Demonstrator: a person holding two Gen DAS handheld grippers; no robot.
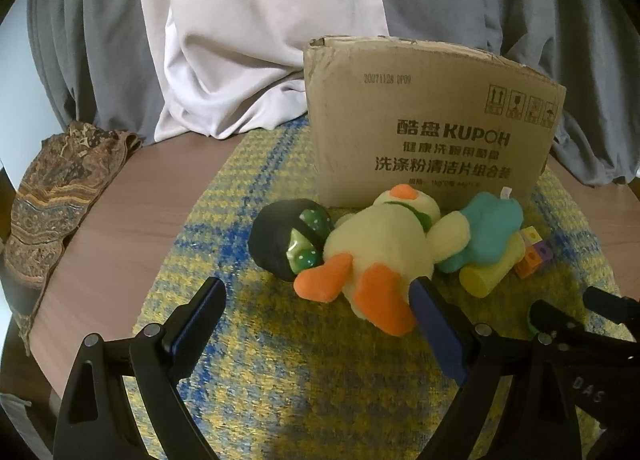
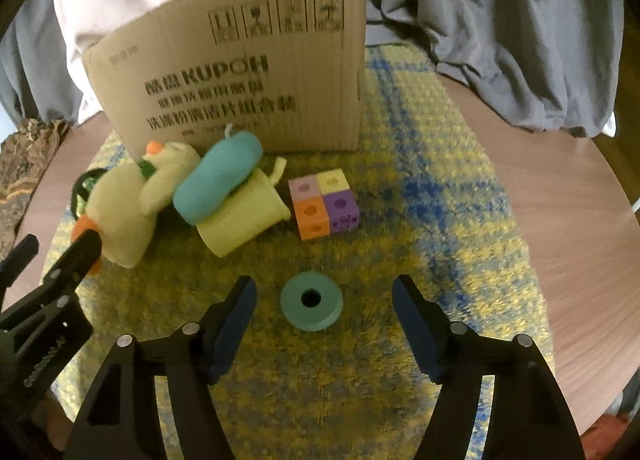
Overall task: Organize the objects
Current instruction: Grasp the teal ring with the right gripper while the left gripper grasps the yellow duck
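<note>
A yellow plush duck [image 1: 384, 244] with orange feet lies on the woven mat [image 1: 280, 380] in front of a cardboard box [image 1: 432, 120]. My left gripper [image 1: 316, 288] stands open around the duck's feet, its right finger [image 1: 436, 328] close beside one foot. Next to the duck are a black ball with a green dotted piece [image 1: 288, 240], a teal plush [image 1: 488, 228], a yellow cup [image 2: 244, 216] on its side, and a block of coloured cubes [image 2: 324, 204]. A teal ring [image 2: 311, 306] lies flat on the mat between the fingers of my open right gripper [image 2: 324, 286], untouched.
The mat covers the middle of a round wooden table [image 1: 120, 220]. Grey and white cloth [image 1: 240, 40] hangs behind the box. A patterned brown cloth [image 1: 52, 188] drapes over the table's left edge. The left gripper's fingers [image 2: 80, 248] show at the left of the right wrist view.
</note>
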